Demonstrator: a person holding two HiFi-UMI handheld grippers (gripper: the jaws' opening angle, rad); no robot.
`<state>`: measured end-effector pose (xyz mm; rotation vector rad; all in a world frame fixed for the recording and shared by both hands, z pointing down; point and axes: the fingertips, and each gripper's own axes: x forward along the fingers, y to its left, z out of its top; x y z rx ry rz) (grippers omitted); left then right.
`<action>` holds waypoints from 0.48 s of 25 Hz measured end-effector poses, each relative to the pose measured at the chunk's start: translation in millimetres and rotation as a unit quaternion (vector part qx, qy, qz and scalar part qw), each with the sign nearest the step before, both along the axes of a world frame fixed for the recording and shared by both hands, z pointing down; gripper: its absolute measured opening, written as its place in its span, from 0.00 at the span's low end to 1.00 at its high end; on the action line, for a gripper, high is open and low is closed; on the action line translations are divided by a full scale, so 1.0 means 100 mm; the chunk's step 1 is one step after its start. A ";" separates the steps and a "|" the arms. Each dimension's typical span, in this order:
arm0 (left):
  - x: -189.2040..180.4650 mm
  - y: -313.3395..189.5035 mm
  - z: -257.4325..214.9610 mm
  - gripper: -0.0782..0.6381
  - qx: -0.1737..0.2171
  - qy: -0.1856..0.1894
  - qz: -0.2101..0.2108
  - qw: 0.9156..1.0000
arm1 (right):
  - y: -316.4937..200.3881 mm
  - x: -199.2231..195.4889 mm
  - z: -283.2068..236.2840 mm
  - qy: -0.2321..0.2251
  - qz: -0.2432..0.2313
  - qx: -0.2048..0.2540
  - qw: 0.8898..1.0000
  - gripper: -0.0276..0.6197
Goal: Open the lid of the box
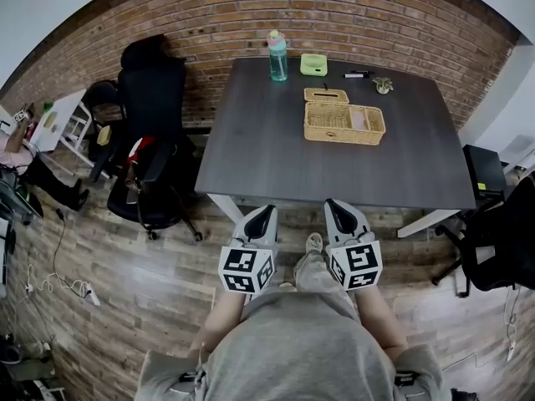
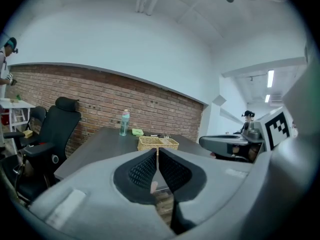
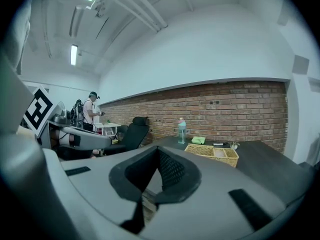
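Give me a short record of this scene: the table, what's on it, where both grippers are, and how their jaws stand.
table: dark top, against a brick wall
wicker box: on the table's far half, right of centre
smaller wicker piece: just behind the box
far edge items: bottle, small green item, marker
left gripper: at the table's near edge, jaws together, nothing between them
right gripper: beside the left, jaws together, nothing between them
contact with box: none, both grippers well short of it
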<state>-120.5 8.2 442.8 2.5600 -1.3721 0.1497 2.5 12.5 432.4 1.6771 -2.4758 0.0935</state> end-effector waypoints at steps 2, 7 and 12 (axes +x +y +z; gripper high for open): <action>-0.03 0.04 0.00 0.14 0.002 -0.001 -0.002 1.000 | 0.04 -0.03 0.00 0.002 -0.004 0.002 1.000 0.05; -0.09 0.09 -0.04 0.14 0.010 -0.002 -0.010 1.000 | 0.10 -0.10 -0.02 -0.002 -0.009 0.003 1.000 0.05; -0.11 0.10 -0.04 0.14 0.013 -0.004 -0.009 1.000 | 0.12 -0.14 0.00 -0.003 -0.011 0.004 1.000 0.05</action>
